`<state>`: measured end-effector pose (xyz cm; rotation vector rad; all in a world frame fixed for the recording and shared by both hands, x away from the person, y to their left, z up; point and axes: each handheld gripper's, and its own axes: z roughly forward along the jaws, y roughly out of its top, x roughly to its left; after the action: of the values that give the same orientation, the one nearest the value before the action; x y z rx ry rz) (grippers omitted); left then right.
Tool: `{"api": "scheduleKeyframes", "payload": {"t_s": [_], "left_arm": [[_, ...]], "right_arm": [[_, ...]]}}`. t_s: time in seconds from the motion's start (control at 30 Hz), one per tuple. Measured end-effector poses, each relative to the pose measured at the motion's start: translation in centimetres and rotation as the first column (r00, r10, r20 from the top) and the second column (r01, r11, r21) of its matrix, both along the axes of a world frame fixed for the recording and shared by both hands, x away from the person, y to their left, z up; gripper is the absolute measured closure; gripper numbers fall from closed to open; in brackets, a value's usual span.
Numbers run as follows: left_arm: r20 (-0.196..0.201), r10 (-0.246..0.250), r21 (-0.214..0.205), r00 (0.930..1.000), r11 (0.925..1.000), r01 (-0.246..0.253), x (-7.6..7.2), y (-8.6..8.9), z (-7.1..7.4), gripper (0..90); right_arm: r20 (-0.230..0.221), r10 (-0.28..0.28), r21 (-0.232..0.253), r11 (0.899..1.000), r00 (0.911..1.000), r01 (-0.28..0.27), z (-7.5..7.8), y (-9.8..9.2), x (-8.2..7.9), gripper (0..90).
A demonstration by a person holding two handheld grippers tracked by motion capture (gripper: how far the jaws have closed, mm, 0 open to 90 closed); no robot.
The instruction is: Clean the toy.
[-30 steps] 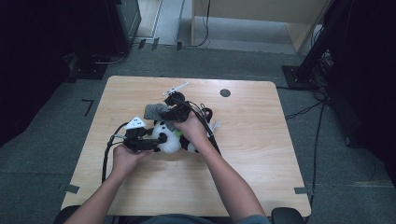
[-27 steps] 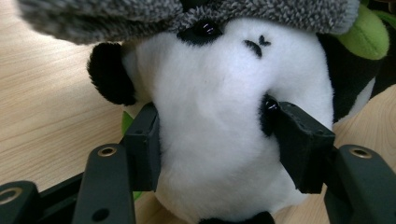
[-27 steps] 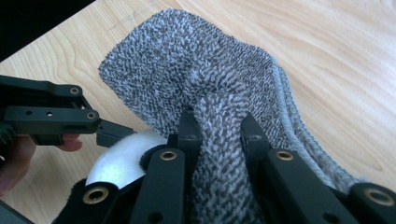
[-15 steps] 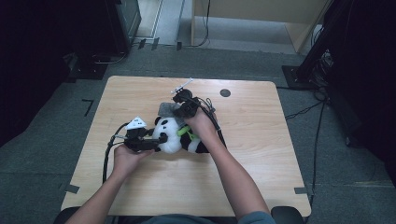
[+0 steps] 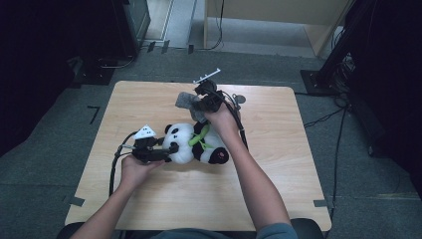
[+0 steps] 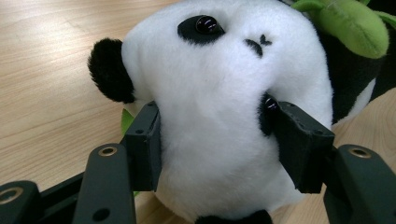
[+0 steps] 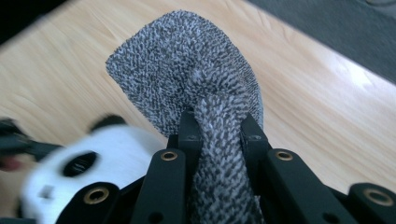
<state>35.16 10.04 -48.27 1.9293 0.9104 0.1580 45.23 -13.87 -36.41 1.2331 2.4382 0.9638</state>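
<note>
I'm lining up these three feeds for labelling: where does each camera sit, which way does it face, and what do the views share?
High view: above the person's side, facing forward and down on the wooden table; both forearms, left gripper, right gripper.
Left gripper view: rides the left gripper, looking along its jaws, clamped on the plush panda.
Right gripper view: rides the right gripper, jaws pinching a grey knitted cloth.
Shared: all three show the panda and table; the high and right gripper views show the cloth.

No readable text, label, brand, number or sign appears anywhere
</note>
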Motion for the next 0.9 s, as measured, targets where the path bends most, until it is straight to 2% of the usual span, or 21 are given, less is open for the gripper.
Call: {"api": "scheduleKeyframes", "payload": {"t_s": [0.03, 0.1, 0.2, 0.27, 0.3, 0.37, 0.47, 0.53, 0.6, 0.67, 0.73, 0.83, 0.9], "left_arm": [[-0.001, 0.001, 0.0, 1.0, 1.0, -0.001, 0.0, 0.0, 0.0, 40.0], [-0.007, 0.005, -0.001, 1.0, 1.0, -0.005, 0.1, -0.1, 0.1, 40.0], [-0.018, 0.008, -0.004, 0.9998, 1.0, -0.008, 0.3, 0.0, 0.1, 40.1], [-0.021, 0.009, -0.004, 0.9997, 0.9999, -0.009, 0.5, -0.1, 0.2, 40.2], [-0.019, 0.011, -0.005, 0.9998, 0.9999, -0.011, 0.5, -0.1, 0.2, 40.2], [-0.02, 0.014, -0.005, 0.9997, 0.9999, -0.014, 0.6, -0.2, 0.2, 40.4], [-0.03, 0.021, -0.003, 0.9993, 0.9998, -0.021, 0.7, -0.2, 0.2, 41.0], [-0.043, 0.021, -0.011, 0.9988, 0.9997, -0.022, 0.8, -0.1, 0.1, 41.6], [-0.049, 0.023, -0.004, 0.9985, 0.9997, -0.023, 0.9, -0.3, 0.2, 42.2], [-0.054, 0.023, -0.001, 0.9983, 0.9997, -0.023, 0.8, -0.4, 0.3, 43.0], [-0.049, 0.021, 0.006, 0.9986, 0.9998, -0.021, 0.8, -0.4, 0.3, 43.1], [-0.048, 0.02, 0.007, 0.9986, 0.9998, -0.02, 0.6, -0.4, 0.2, 43.4], [-0.044, 0.023, 0.005, 0.9988, 0.9997, -0.022, 0.5, -0.5, 0.2, 43.6]], "right_arm": [[0.011, 0.015, 0.019, 1.0, 0.9998, -0.015, 0.7, 0.4, -0.3, 77.3], [0.02, 0.026, 0.022, 0.999, 0.9995, -0.026, 1.0, 0.8, -0.5, 77.2], [0.025, 0.077, 0.013, 0.997, 0.9967, -0.077, 1.1, 2.7, -1.5, 77.1], [0.014, 0.12, -0.006, 0.993, 0.9926, -0.12, 0.0, 4.6, -2.2, 76.9], [0.014, 0.12, -0.006, 0.993, 0.9926, -0.12, 0.0, 4.6, -2.2, 76.9], [-0.016, 0.151, -0.016, 0.988, 0.9885, -0.151, -1.3, 6.0, -2.5, 76.9], [-0.063, 0.163, -0.049, 0.985, 0.9846, -0.167, -3.4, 7.2, -2.8, 76.9], [-0.03, 0.166, -0.052, 0.985, 0.9857, -0.167, -4.5, 7.1, -2.9, 77.2], [-0.013, 0.159, -0.044, 0.986, 0.9871, -0.16, -4.7, 6.5, -2.8, 77.3], [0.006, 0.128, -0.075, 0.989, 0.9918, -0.127, -4.6, 5.4, -2.7, 77.4], [0.009, 0.116, -0.077, 0.99, 0.9932, -0.115, -4.7, 5.0, -2.6, 77.5], [-0.013, 0.079, -0.065, 0.995, 0.9968, -0.08, -4.9, 3.6, -2.3, 77.5], [-0.001, 0.075, -0.081, 0.994, 0.9971, -0.075, -5.0, 3.0, -2.5, 77.6]]}}
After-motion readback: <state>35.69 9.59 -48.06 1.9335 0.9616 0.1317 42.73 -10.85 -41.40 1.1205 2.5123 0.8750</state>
